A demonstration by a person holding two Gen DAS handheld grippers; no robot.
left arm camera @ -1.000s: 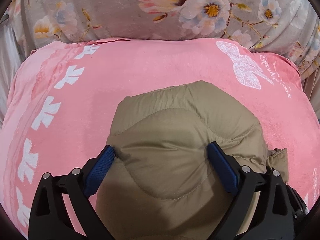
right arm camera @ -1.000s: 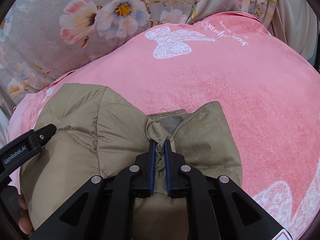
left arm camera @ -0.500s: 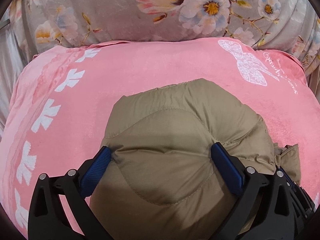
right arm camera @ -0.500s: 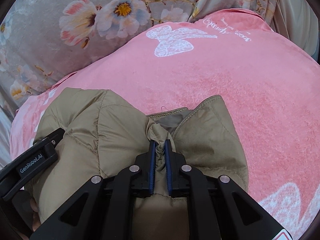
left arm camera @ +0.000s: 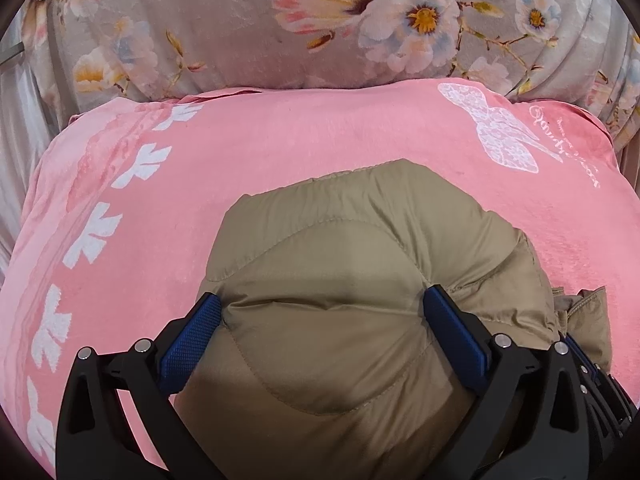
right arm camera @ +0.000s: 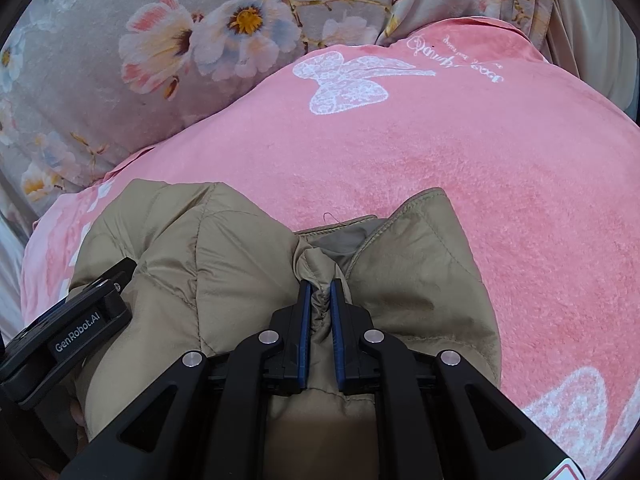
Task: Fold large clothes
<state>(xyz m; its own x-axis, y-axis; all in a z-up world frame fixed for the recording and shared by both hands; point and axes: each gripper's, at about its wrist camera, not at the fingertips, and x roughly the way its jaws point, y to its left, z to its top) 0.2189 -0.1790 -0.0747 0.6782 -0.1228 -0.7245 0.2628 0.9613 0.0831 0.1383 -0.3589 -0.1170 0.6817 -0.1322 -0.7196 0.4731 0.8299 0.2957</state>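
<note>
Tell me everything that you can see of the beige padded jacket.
The beige padded jacket is a puffy quilted garment of thin, slightly shiny fabric with curved stitch lines. It lies bunched in a rounded bundle on the pink blanket. A grey inner lining shows at an open edge. The left tool squeezes a wide bulge of it between its blue pads. The right tool pinches a thin gathered fold of it.
</note>
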